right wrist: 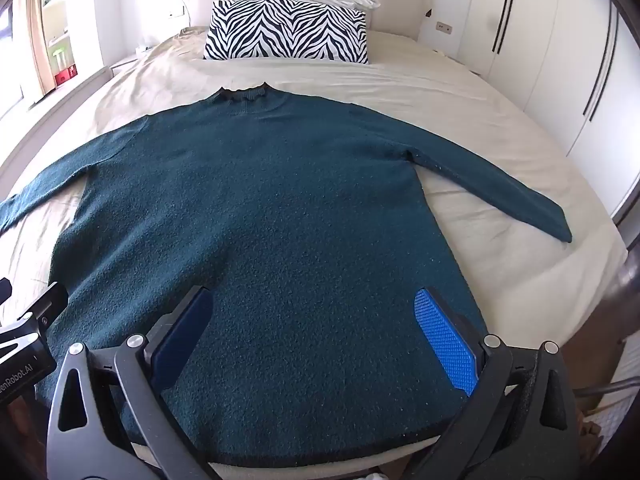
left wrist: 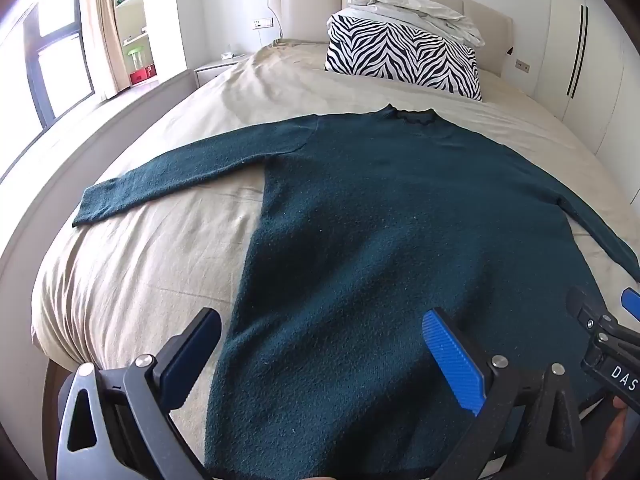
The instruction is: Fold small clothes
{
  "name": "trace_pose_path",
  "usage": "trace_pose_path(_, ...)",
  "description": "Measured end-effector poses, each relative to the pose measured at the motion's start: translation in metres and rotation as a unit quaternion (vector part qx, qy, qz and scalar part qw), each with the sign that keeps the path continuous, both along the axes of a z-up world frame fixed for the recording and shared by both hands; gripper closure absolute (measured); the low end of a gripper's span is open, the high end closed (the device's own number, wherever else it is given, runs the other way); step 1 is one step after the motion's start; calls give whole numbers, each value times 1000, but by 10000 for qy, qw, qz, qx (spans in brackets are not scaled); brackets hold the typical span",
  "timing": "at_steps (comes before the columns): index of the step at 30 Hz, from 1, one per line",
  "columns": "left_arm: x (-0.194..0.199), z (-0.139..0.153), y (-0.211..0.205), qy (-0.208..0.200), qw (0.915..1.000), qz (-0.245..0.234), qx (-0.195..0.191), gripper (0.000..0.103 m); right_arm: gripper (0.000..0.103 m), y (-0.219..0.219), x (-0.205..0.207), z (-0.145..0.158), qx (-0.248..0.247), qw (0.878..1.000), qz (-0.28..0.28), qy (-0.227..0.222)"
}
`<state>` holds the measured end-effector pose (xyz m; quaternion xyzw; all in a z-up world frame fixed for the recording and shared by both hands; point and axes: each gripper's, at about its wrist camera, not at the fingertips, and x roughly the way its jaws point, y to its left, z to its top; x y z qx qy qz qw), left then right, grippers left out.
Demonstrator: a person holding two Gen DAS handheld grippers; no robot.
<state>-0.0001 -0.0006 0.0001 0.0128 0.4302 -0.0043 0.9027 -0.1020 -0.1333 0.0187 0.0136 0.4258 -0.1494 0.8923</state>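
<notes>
Here a dark teal sweater (right wrist: 280, 220) lies flat on the bed (right wrist: 460, 92), sleeves spread left and right, collar toward the far zebra pillow (right wrist: 286, 36). The left hand-held gripper (left wrist: 324, 348) and right hand-held gripper (right wrist: 316, 328) hover released over its near hem.

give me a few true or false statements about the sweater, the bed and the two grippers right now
1. The dark green sweater lies spread flat on the bed with both sleeves stretched out to the sides. True.
2. The left gripper is shut on the sweater's hem. False: its jaws stand wide open, holding nothing.
3. A zebra-striped pillow sits at the head of the bed, beyond the sweater's collar. True.
4. The sweater is already folded in half. False: it is fully unfolded.
5. The right gripper is open above the sweater's lower part. True.
</notes>
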Motion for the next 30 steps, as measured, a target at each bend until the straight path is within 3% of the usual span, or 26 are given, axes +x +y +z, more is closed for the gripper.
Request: trace_pose_path(30, -7, -2, 14, 39, 9999, 87, -121, 0, 0, 10, -1, -3, -65, 9999, 115, 43)
